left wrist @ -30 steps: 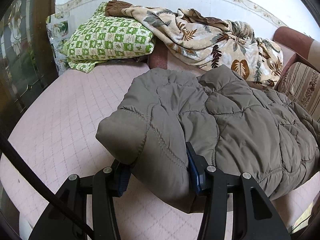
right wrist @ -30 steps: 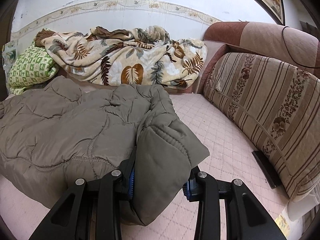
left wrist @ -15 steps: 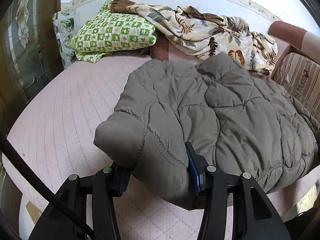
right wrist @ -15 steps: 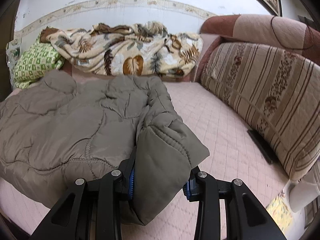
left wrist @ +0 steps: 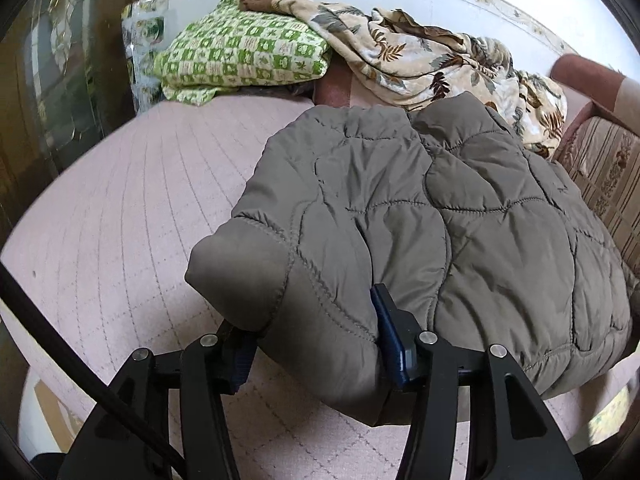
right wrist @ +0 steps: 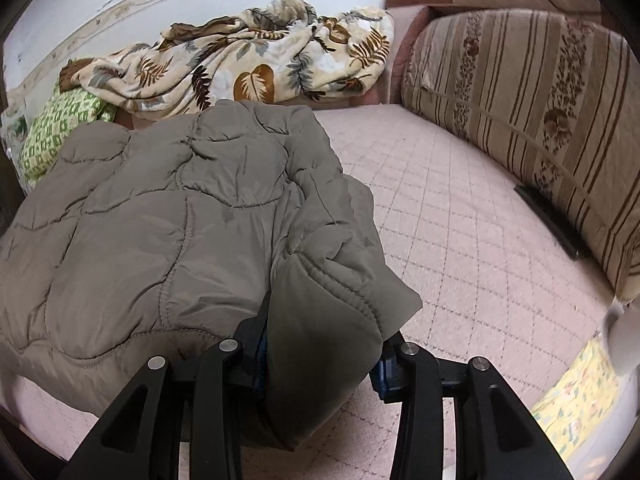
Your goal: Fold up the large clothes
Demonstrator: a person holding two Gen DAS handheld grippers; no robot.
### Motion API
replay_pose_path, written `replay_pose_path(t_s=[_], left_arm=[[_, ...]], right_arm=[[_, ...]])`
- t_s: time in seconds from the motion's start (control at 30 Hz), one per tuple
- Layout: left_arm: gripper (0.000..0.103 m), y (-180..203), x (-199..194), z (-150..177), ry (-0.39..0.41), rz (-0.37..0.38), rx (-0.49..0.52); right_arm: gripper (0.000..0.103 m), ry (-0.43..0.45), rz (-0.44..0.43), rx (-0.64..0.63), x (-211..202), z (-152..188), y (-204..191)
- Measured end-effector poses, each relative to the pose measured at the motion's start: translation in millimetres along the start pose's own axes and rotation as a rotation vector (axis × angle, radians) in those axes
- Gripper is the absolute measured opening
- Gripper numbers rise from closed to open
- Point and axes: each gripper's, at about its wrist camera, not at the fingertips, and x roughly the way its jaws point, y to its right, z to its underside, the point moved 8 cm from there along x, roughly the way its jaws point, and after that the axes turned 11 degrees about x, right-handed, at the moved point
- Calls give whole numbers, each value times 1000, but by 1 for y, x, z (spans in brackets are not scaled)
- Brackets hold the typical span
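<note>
Jacket (left wrist: pixel 460 208), a quilted grey-brown padded one, fills the centre and right of the left wrist view and the left and centre of the right wrist view (right wrist: pixel 168 216), lying folded in a thick bundle on the pink quilted bed (left wrist: pixel 132 200). A striped cushion (right wrist: pixel 532 112) lines the right side of the right wrist frame. A leaf-print blanket (right wrist: pixel 256 68) lies bunched at the top, behind the jacket, with a green checked pillow (left wrist: pixel 244 56) at the upper left of the left wrist frame. The left gripper (left wrist: pixel 316 344), at the bottom centre, pinches a thick fold at the jacket's near edge between its blue-padded fingers. The right gripper (right wrist: pixel 320 364), also bottom centre, clamps another padded fold of the jacket's near edge.
</note>
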Motion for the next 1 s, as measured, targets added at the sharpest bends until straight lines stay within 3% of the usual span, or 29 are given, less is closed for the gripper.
replay_pose_path(t_s=[0.17,0.3,0.4,0.5,0.63,0.7,0.83,1.0], left_arm=[[60,-12,1,5,-49,88,-98],[83,-35,-3,14,-100,161,-235],[83,-48,-12,19,-96,197,-290],[83,-66,-32,15,-22,96,-313],[83,-64,-55,-6,98,-24,-224],[83,-44,-56,-17,117,-25,-123],[83,17,-36,-24,84,-22,128],[87,28,0,-10,-25,-43,167]], right_arm=[[52,-48,-68,113,-2,-1,13],[64,-87,-143,240,-12,3,27],[68,-98,-186,335,-24,10,42],[68,-32,-154,348,-42,9,53],[68,163,-97,256,-78,-11,47],[67,222,-114,162,-86,-19,26],[50,137,-122,51,-61,-17,-10],[50,-8,-56,94,-16,-2,2]])
